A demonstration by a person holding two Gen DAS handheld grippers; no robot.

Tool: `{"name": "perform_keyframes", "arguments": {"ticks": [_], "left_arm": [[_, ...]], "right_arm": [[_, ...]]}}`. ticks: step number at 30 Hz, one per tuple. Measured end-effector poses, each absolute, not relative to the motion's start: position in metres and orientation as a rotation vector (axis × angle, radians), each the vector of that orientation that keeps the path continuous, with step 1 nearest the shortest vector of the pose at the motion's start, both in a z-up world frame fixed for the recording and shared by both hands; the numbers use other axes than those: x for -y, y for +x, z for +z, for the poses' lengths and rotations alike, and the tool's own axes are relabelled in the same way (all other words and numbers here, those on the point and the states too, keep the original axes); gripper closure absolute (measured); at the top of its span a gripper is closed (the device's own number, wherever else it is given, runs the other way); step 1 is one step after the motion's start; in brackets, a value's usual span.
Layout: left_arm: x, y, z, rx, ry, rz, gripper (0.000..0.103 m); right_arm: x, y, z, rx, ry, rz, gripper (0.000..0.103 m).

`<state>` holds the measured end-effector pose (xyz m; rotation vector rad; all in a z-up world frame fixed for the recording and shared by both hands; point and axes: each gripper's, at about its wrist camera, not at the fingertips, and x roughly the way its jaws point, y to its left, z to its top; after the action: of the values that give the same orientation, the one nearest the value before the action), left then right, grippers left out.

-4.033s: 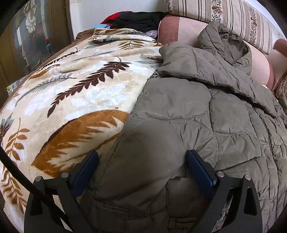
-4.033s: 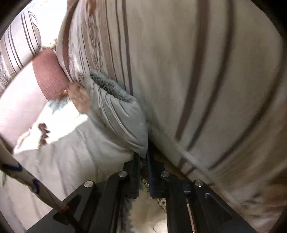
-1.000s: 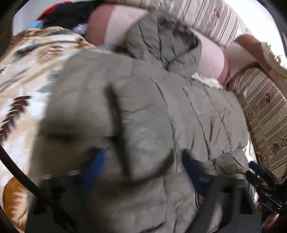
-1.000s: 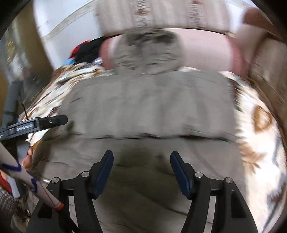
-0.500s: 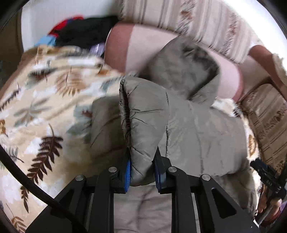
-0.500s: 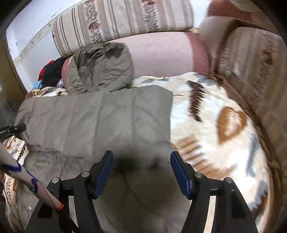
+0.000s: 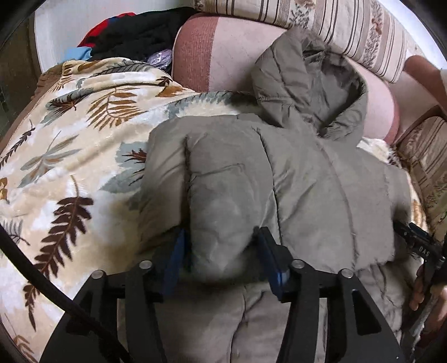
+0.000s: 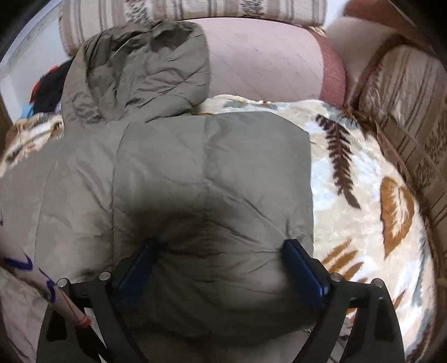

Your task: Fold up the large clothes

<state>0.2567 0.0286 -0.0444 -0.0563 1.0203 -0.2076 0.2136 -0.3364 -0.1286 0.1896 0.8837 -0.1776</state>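
Observation:
An olive quilted hooded jacket (image 7: 321, 178) lies on a leaf-patterned blanket (image 7: 69, 156), hood toward the pink bolster; it also shows in the right wrist view (image 8: 195, 167). Both sleeves are folded in over the body. My left gripper (image 7: 223, 251) is open, its blue pads on either side of the left folded sleeve (image 7: 226, 195), which bulges between them. My right gripper (image 8: 223, 259) is open wide and presses down on the folded right side of the jacket. The right gripper's tip shows in the left wrist view (image 7: 419, 243).
A pink bolster (image 7: 223, 55) and striped cushions (image 7: 349, 25) line the back. Another striped cushion (image 8: 405, 111) stands at the right. A heap of dark and red clothes (image 7: 134, 33) lies at the back left. The blanket (image 8: 363, 195) extends right of the jacket.
My left gripper, shut on the sleeve half a second ago, has opened and the sleeve lies on the jacket. My right gripper has moved closer onto the folded jacket.

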Motion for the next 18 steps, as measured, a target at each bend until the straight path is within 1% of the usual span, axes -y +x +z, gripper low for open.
{"name": "perform_keyframes", "arguments": {"ticks": [2,3,4,8,13,16,18], "left_arm": [[-0.039,0.245,-0.035,-0.998,-0.052,-0.197,0.038],[-0.047,0.237,-0.031,-0.986,-0.046,-0.181,0.03],[-0.055,0.229,-0.028,-0.978,-0.04,-0.159,0.028],[-0.087,0.197,-0.033,-0.993,0.004,-0.035,0.028],[-0.113,0.142,-0.052,-1.016,-0.021,-0.043,0.028],[-0.118,0.119,-0.069,-1.059,-0.087,-0.106,0.028],[-0.116,0.106,-0.081,-1.091,-0.078,-0.102,0.028]], "right_arm": [[0.346,0.201,-0.118,-0.862,0.235,-0.177,0.011],[0.353,0.187,-0.112,-0.855,0.263,-0.178,0.012],[0.358,0.176,-0.108,-0.853,0.28,-0.177,0.012],[0.388,0.114,-0.104,-0.87,0.329,-0.193,0.012],[0.417,0.032,-0.121,-0.919,0.401,-0.231,0.012],[0.417,-0.005,-0.129,-0.926,0.444,-0.201,0.017],[0.408,-0.021,-0.132,-0.934,0.422,-0.192,0.025]]}}
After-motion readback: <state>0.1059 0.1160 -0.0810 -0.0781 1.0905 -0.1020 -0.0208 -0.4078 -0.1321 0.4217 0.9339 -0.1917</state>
